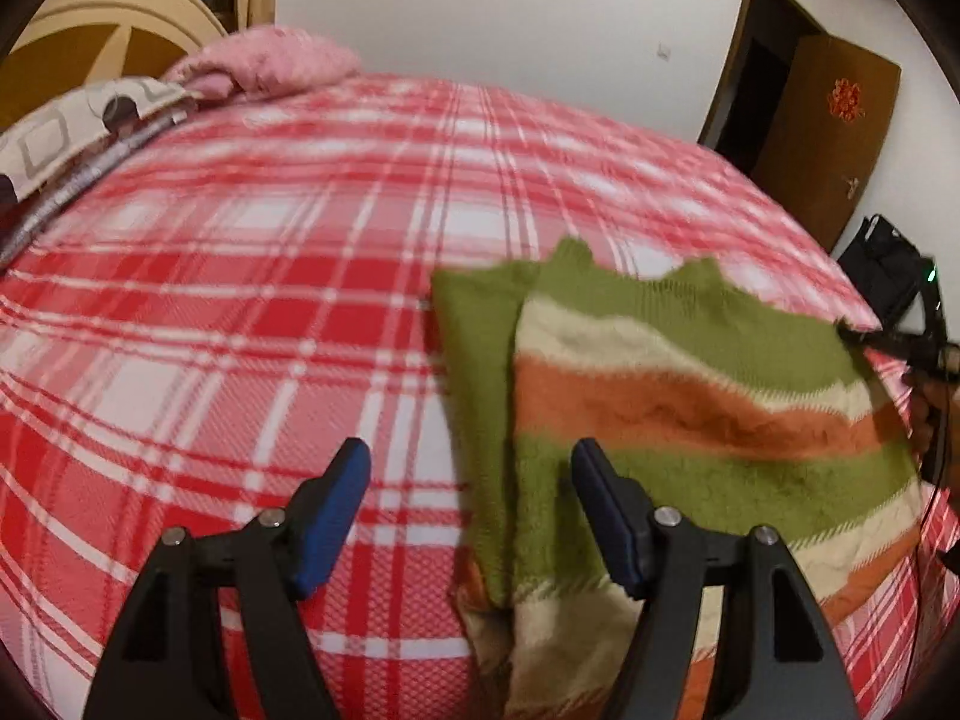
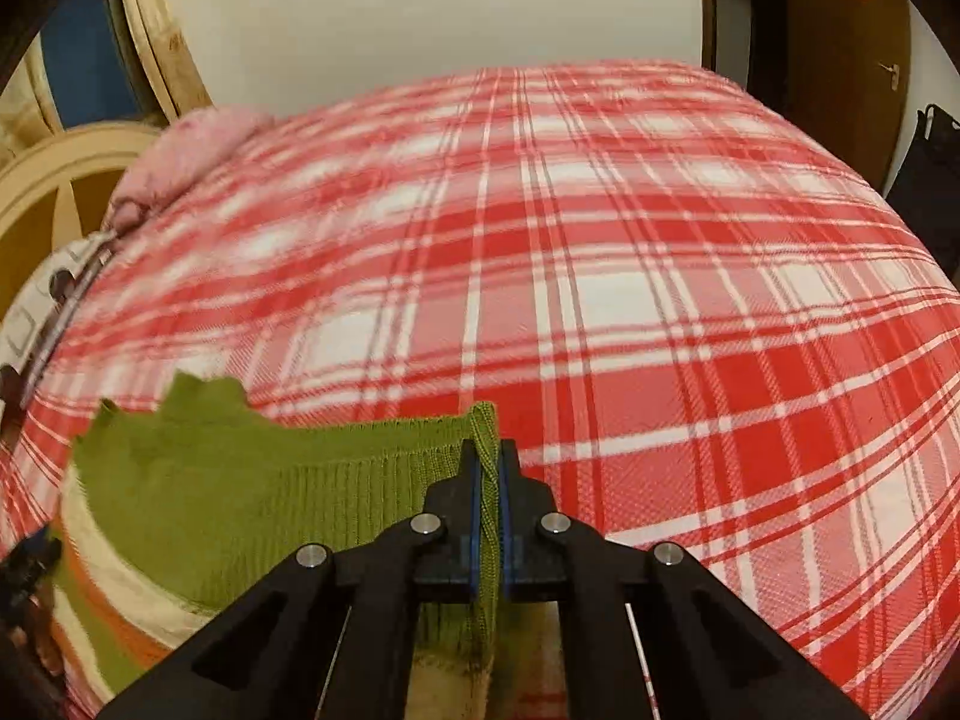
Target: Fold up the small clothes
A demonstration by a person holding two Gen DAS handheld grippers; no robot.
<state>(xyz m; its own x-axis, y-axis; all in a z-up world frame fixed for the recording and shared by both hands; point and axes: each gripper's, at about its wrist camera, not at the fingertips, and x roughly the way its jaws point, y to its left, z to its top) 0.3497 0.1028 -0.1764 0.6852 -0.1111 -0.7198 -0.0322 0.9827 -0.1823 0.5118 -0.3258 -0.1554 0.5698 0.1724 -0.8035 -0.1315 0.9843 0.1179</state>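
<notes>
A small knit sweater (image 1: 672, 396) with green, cream and orange stripes lies on the red plaid bed (image 1: 270, 312), partly folded, with a green sleeve laid along its left side. My left gripper (image 1: 468, 468) is open and empty, just above the sweater's left edge. My right gripper (image 2: 487, 468) is shut on the green ribbed hem of the sweater (image 2: 252, 492) and holds that edge up off the bed (image 2: 660, 300). It also shows in the left wrist view (image 1: 852, 333) at the sweater's far right corner.
A pink blanket (image 1: 270, 60) and a patterned pillow (image 1: 66, 126) lie at the bed's head, by a wooden headboard (image 1: 90, 24). A brown door (image 1: 828, 138) and a black bag (image 1: 888, 276) stand past the bed's right side.
</notes>
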